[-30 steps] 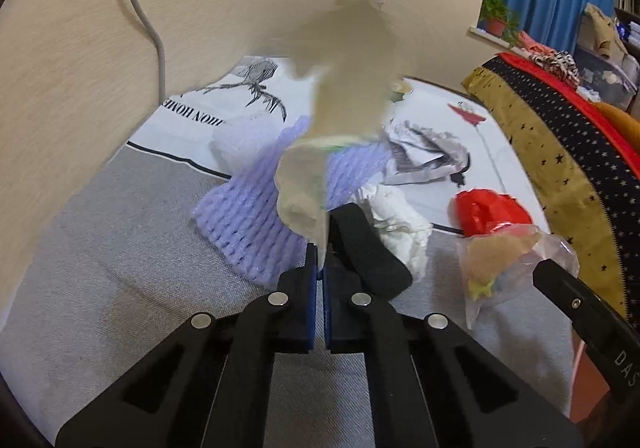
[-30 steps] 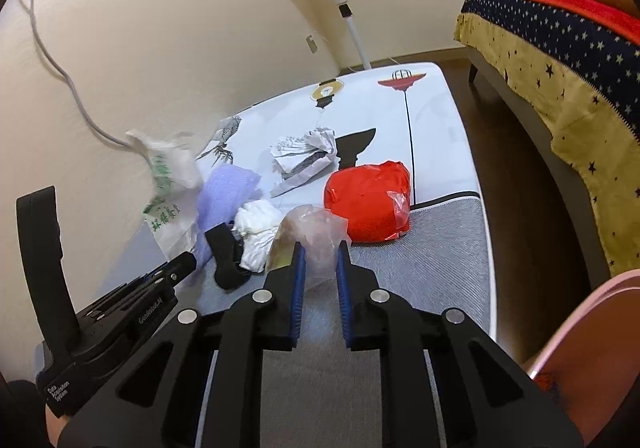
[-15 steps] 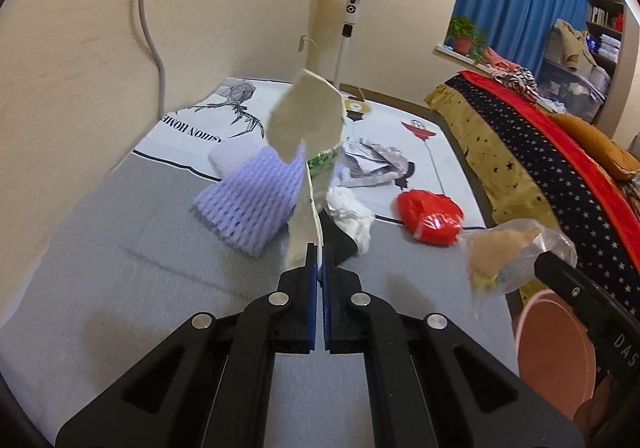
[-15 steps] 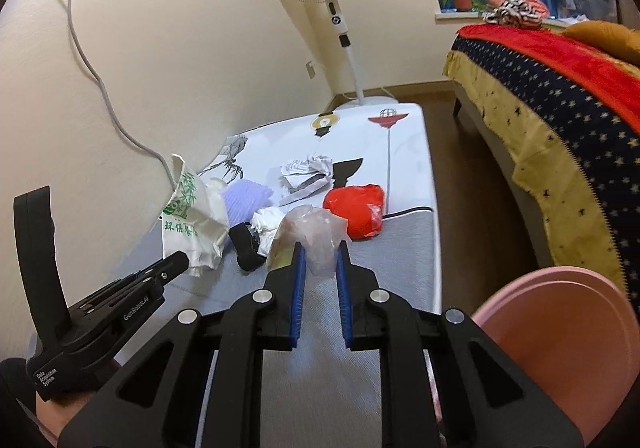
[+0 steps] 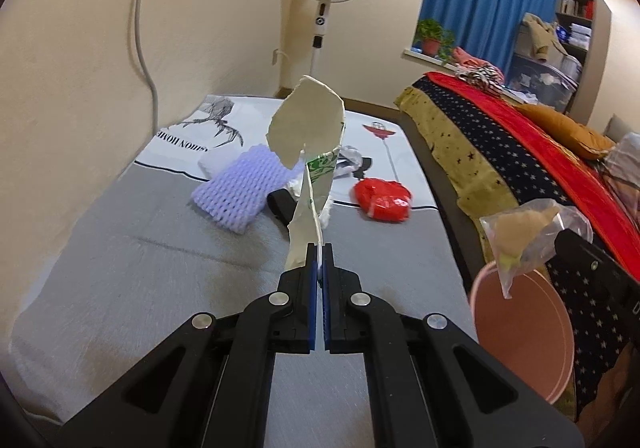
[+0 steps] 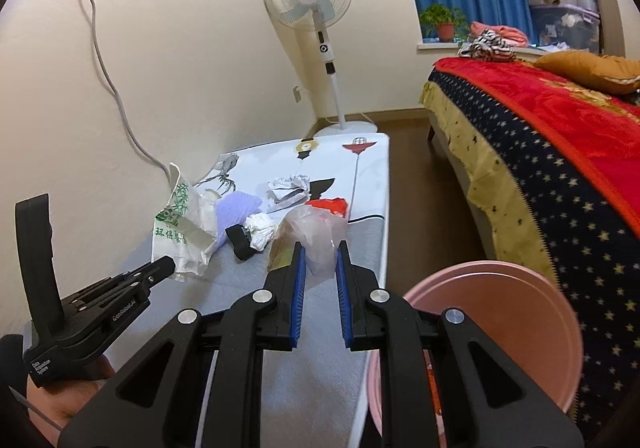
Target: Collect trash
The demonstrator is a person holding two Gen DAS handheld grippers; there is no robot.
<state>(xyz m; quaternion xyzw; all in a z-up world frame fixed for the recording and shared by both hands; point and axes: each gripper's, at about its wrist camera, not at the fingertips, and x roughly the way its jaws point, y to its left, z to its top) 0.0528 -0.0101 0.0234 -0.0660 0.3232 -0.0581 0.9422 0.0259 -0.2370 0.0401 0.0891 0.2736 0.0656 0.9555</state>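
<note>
Left gripper (image 5: 319, 248) clamps paper bag (image 5: 307, 152); right gripper (image 6: 319, 248) pinches plastic bag (image 6: 308, 236). Both have lifted clear of the mat (image 5: 160, 268) since a second ago, plastic bag now above pink bin (image 6: 500, 328). Drop looks imminent; foam net (image 5: 240, 194), red bag (image 5: 382, 200) remain beyond bin.

Both grippers same build: matte black plastic linkage arms, round silver screw heads at the joints, blue ribbed pads lining the finger insides. Left gripper (image 6: 166, 263), lower left of the right wrist view, has white lettering on its side and an upright black handle. Bare skin of the left hand (image 6: 68, 404) beneath it.
</note>
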